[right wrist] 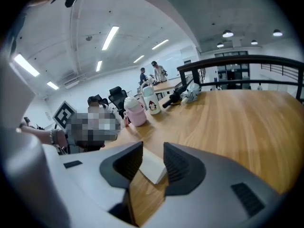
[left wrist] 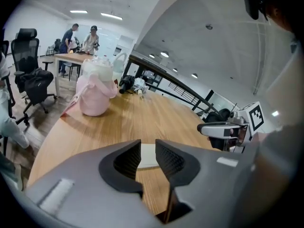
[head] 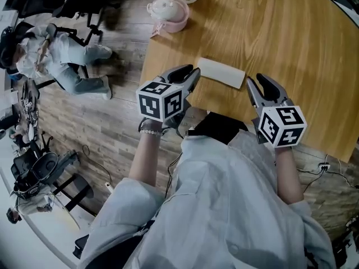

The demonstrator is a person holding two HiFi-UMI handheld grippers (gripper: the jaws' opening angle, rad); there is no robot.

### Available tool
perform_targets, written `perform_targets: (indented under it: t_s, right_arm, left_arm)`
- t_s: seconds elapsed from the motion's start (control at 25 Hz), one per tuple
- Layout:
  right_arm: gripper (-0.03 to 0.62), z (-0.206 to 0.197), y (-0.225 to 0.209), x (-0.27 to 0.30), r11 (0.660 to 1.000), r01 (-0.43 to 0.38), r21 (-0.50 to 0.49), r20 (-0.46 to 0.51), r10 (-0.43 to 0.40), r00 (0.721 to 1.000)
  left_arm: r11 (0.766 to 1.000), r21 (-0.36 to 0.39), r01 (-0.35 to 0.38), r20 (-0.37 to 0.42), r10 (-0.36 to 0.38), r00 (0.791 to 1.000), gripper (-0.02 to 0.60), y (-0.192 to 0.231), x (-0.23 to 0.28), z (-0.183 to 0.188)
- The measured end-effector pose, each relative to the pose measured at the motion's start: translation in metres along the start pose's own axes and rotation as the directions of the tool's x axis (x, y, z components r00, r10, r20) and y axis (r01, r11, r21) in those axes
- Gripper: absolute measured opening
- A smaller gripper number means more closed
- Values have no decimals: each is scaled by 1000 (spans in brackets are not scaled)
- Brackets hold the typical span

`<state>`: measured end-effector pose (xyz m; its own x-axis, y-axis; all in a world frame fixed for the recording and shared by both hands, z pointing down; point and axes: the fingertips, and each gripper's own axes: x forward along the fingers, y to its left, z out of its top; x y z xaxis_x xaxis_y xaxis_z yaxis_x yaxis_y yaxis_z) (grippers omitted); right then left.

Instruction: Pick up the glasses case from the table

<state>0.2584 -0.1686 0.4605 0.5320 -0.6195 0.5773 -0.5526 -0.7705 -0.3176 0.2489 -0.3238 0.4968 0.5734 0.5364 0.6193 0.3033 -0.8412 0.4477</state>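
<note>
Glasses case [head: 221, 72], white and oblong, lies flat on the wooden bench [head: 291, 43] near its front edge, between my two hand-held grippers. My left hand-held gripper [head: 189, 72] sits just beside the case's left end, its jaws a narrow way apart with nothing pressed between them; the case shows through the gap beyond them. My right hand-held gripper [head: 255, 80] is near the right end, jaws likewise narrowly parted and gripping nothing. A pink lidded pot [head: 168, 13] stands farther back by the bench's left edge.
</note>
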Motion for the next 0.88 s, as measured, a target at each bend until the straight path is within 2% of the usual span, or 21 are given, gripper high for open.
perform_targets:
  t_s: [0.16,0.32,0.72,0.88]
  right_arm:
    - [144,-23,-6,11,988,-54,146,-31,59,998]
    - [163,-49,-13,17,965,-66,255,-65,85,994]
    - [186,-80,-12,37,957,-80,278,-151,126,980]
    - [190,-89,-16,47,945,-80,317,-163,137,977]
  left_arm:
    - [1000,-15,10,-62,-11,998,100,11,14,-19]
    - [1000,-9,17,-121,-18,992,127,21,22,-35]
    - [999,14,39,-205,-35,978,150,33,39,-45]
    - [998,25,55,-231,-47,972,150,37,48,-44]
